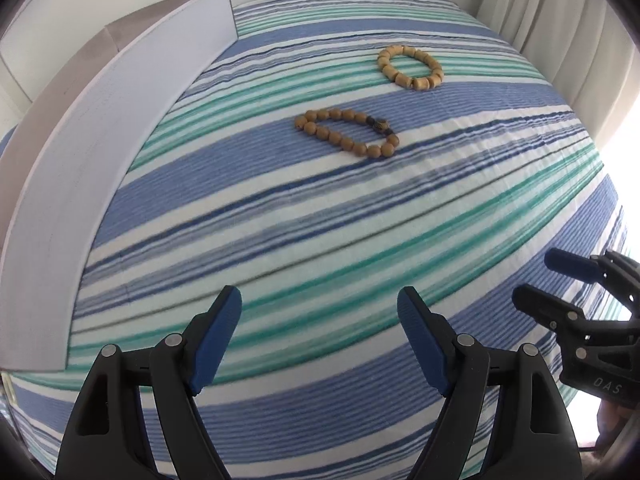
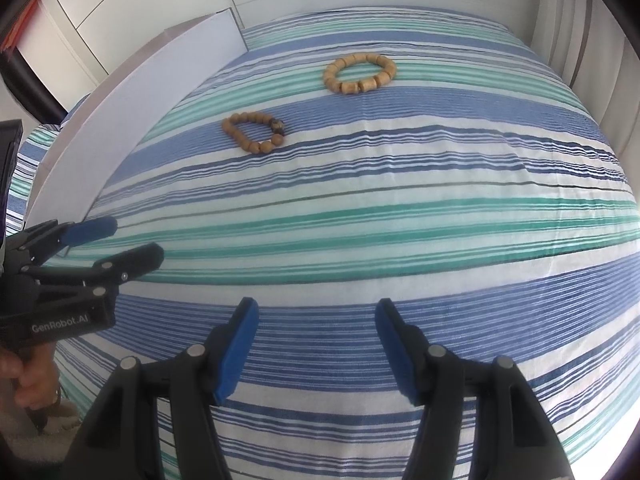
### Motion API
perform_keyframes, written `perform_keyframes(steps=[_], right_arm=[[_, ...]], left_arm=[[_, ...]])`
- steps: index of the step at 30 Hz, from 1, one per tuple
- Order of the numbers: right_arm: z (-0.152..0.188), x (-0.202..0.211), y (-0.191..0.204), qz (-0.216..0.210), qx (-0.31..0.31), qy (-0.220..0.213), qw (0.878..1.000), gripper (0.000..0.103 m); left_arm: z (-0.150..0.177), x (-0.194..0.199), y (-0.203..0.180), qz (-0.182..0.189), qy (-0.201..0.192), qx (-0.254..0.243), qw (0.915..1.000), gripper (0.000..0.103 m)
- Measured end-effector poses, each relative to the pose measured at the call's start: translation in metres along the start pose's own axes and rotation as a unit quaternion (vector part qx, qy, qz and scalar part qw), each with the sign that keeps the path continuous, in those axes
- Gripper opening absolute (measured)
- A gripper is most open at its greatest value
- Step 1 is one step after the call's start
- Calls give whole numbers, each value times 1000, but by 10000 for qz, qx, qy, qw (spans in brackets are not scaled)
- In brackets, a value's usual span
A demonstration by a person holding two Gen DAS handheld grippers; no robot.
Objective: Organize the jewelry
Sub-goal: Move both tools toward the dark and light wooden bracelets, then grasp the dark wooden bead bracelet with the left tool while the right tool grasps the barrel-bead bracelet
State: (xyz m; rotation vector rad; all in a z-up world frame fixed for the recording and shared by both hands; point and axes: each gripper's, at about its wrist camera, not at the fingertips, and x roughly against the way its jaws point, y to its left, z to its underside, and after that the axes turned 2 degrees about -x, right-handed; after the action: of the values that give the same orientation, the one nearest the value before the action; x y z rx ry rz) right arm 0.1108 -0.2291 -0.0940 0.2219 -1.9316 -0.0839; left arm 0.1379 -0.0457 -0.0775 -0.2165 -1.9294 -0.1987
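Note:
Two wooden bead bracelets lie on a striped cloth. The nearer one, of round beads with a dark bead, is flattened into an oval. The farther one, of chunky barrel beads, forms a ring. My left gripper is open and empty, well short of the bracelets; it shows at the left of the right wrist view. My right gripper is open and empty; it shows at the right of the left wrist view.
A white box with a grey inside stands along the left of the blue, teal and white striped cloth. Curtains hang at the far right. White cabinet doors stand behind.

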Motion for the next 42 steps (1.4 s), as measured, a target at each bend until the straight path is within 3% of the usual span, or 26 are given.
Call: perform_keyframes(steps=[3, 8, 10, 13, 16, 19, 21, 23, 24, 27, 30, 35, 38, 39, 41, 42], right_arm=[[-8, 0, -5, 31, 31, -30, 10000, 62], [-27, 6, -18, 143, -100, -242, 9996, 62], [-33, 5, -19, 130, -136, -261, 9995, 62], [-38, 2, -16, 91, -72, -227, 9997, 62], [-48, 5, -14, 92, 56, -270, 9996, 62], [-63, 11, -15, 176, 222, -401, 9988, 62], [-82, 13, -18, 282, 396, -518, 9975, 62], [-106, 11, -21, 366, 592, -762, 9947, 62], [-120, 3, -23, 471, 684, -789, 9934, 62], [-149, -28, -23, 698, 875, -606, 9919, 62], [-167, -50, -6, 414, 1338, -522, 9888, 62], [-199, -89, 12, 480, 1590, -252, 9858, 62], [-199, -105, 20, 437, 1756, 77, 9835, 62], [-194, -106, 24, 417, 1797, 137, 9827, 58], [-187, -104, 29, 524, 1927, 143, 9798, 14], [-182, -100, 29, 472, 1900, 184, 9805, 14]], left_arm=[[-21, 0, 16, 177, -133, 142, 9997, 81], [-63, -15, 46, 857, -300, 595, 9941, 81], [-80, -26, 45, 909, -343, 593, 9935, 81], [-101, -52, 35, 777, -282, 314, 9961, 81], [-110, -78, 27, 354, -132, 34, 9993, 78], [-112, -85, 19, 6, -287, -189, 9994, 78], [-109, -84, 16, -131, -415, -231, 9988, 67], [-106, -81, 12, -99, -530, -343, 9980, 23], [-104, -80, 11, -13, -520, -404, 9978, 13], [-100, -77, 19, 365, -461, -237, 9980, 9], [-98, -73, 38, 837, -341, 180, 9958, 9], [-91, -55, 78, 1470, -353, 936, 9841, 9], [-86, -37, 91, 1580, -495, 1116, 9799, 9], [-83, -29, 94, 1585, -557, 1158, 9790, 9], [-77, -13, 100, 1602, -637, 1241, 9772, 9], [-72, -5, 101, 1599, -663, 1277, 9766, 9]])
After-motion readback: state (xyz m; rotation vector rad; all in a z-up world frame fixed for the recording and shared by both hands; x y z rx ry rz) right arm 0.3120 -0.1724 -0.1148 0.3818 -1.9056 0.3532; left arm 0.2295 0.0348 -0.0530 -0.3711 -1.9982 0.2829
